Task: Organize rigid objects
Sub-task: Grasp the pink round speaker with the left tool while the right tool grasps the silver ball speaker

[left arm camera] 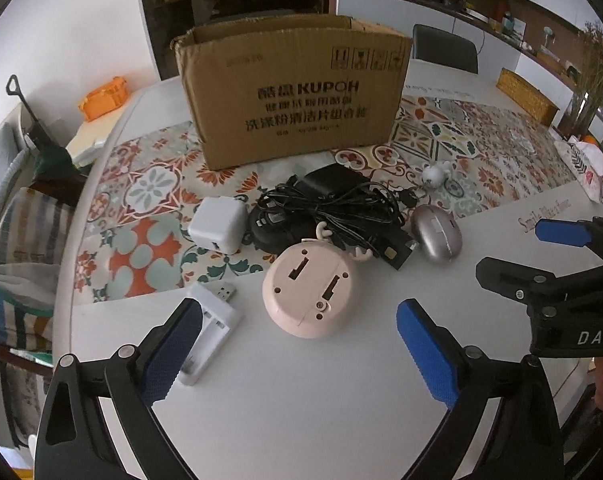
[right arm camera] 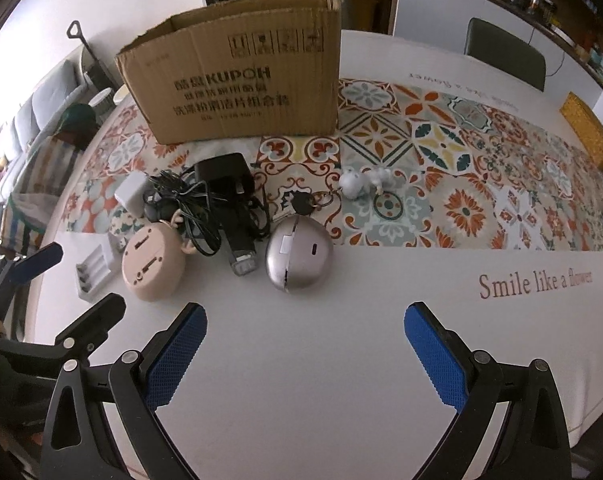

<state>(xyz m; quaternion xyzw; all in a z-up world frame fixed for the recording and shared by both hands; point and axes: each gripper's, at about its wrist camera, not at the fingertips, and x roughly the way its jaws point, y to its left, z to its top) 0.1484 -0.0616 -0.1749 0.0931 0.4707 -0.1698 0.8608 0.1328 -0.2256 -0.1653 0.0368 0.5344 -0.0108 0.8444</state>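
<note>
Left gripper [left arm camera: 297,344] and right gripper [right arm camera: 305,354] seen with ribbed blue jaws spread wide, empty; smooth round pink plastic speaker [left arm camera: 310,288], corrugated brown cardboard box [left arm camera: 293,92] ahead.

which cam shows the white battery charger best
The left wrist view: the white battery charger lies close, its slots visible, though the left gripper's finger covers one edge. In the right wrist view it is small and far off at the left, beside the pink round device.

Far on the table [right arm camera: 341,360]: cardboard box [right arm camera: 237,76]. Before it, left to right: battery charger [left arm camera: 205,336], USB charger cube [left arm camera: 218,225], round alarm clock [left arm camera: 311,290], tangled cables with power adapter [right arm camera: 221,196], computer mouse [right arm camera: 299,258]. Small figurine [right arm camera: 363,180] lies far right of the mouse.
</note>
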